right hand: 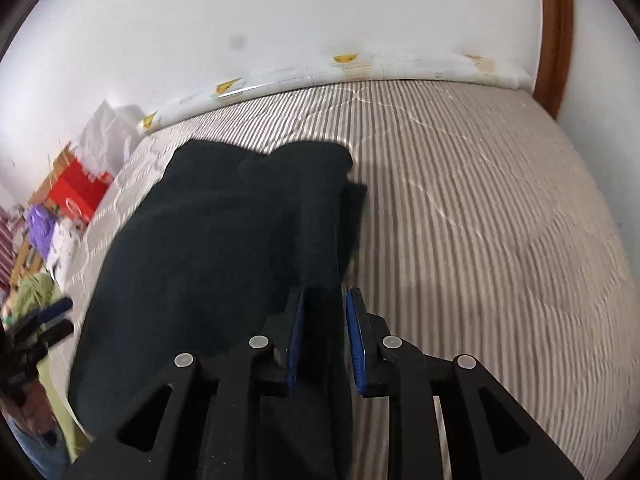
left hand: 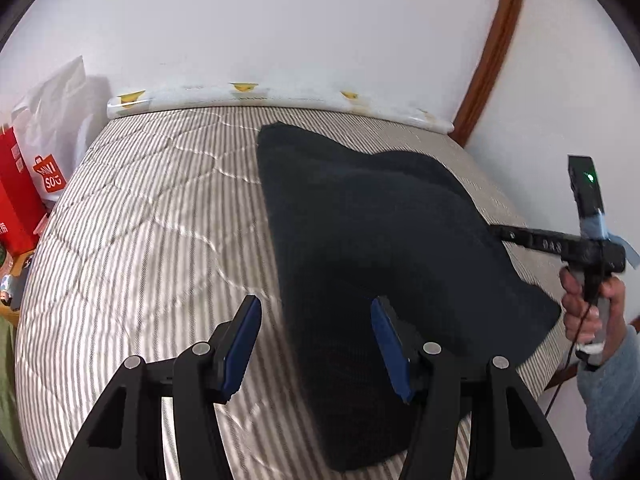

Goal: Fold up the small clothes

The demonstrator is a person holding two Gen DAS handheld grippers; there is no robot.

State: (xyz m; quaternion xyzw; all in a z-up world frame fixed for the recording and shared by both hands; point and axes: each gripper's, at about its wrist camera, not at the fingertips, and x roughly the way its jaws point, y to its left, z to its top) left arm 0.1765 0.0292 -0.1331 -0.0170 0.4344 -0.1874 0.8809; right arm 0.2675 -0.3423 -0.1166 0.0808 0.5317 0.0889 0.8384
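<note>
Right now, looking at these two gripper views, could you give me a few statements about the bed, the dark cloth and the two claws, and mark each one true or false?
1. The dark garment lies on a striped mattress. True.
2. The left gripper is clamped on the cloth. False: its fingers stand apart, nothing pinched between them.
3. The right gripper has a fold of the dark cloth between its blue pads. True.
4. The garment is bright red. False: it is black or very dark; the red thing is a shopping bag beside the bed.
5. A person's hand holds the right gripper's handle. True.
6. The mattress is piled with several garments. False: only one dark garment shows on it.
</note>
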